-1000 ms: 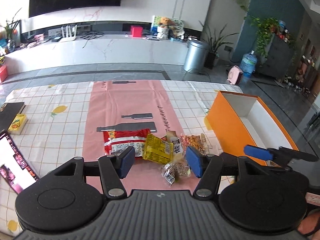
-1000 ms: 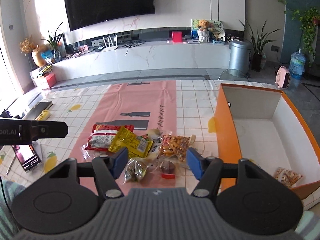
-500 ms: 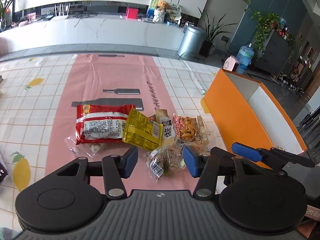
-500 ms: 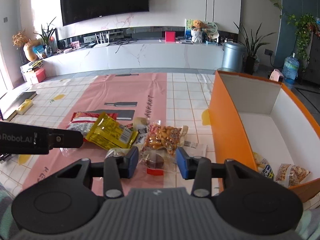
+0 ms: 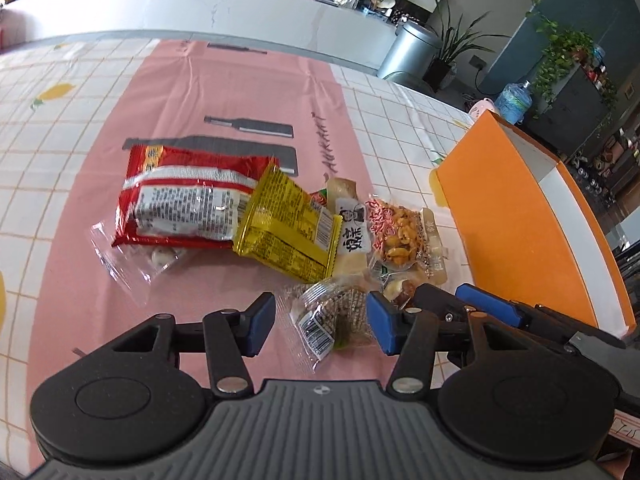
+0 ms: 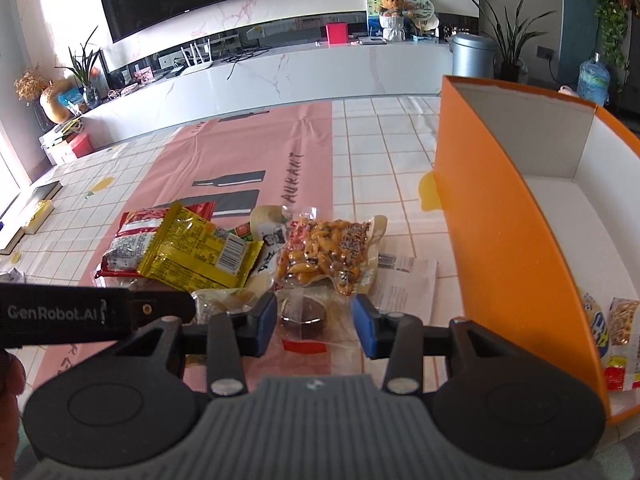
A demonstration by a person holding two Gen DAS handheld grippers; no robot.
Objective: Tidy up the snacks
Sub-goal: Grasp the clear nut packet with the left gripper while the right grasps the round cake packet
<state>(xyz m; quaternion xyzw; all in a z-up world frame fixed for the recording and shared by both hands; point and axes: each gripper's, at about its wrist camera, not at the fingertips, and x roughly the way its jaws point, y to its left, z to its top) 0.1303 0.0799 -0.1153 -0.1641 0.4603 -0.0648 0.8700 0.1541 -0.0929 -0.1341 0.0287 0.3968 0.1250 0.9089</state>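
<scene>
Left gripper (image 5: 320, 324): spread, jaws just brought narrower, one pad to each side of a small clear packet (image 5: 320, 316) with a barcode; no pressing on it to be seen. Packet crumpled, at the near edge of the snack pile, on the pink strip of the surface (image 5: 240, 92); long axis hard to tell.

Right gripper (image 6: 314, 330): also spread, narrower than the left, jaws just closing too, with a dark round snack (image 6: 300, 316) in a clear wrapper between the pads. Wrapper edges just beside the pads; touching or not, cannot tell. Snack near and just right of the barcode packet, below the peanut packet (image 6: 324, 256).

So: for each gripper its own target straight ahead and a little below, between the jaws already. Probably only a short lowering and a squeeze needed, no turn to left or right.

Orange box (image 6: 500, 240) to the right of the pile, open on top, its tall orange wall toward the snacks, a few packets (image 6: 616, 320) already in its near corner. Right gripper nearer to the box; left gripper farther, with the right one between it and the wall, so some risk of crossing paths on the way over
</scene>
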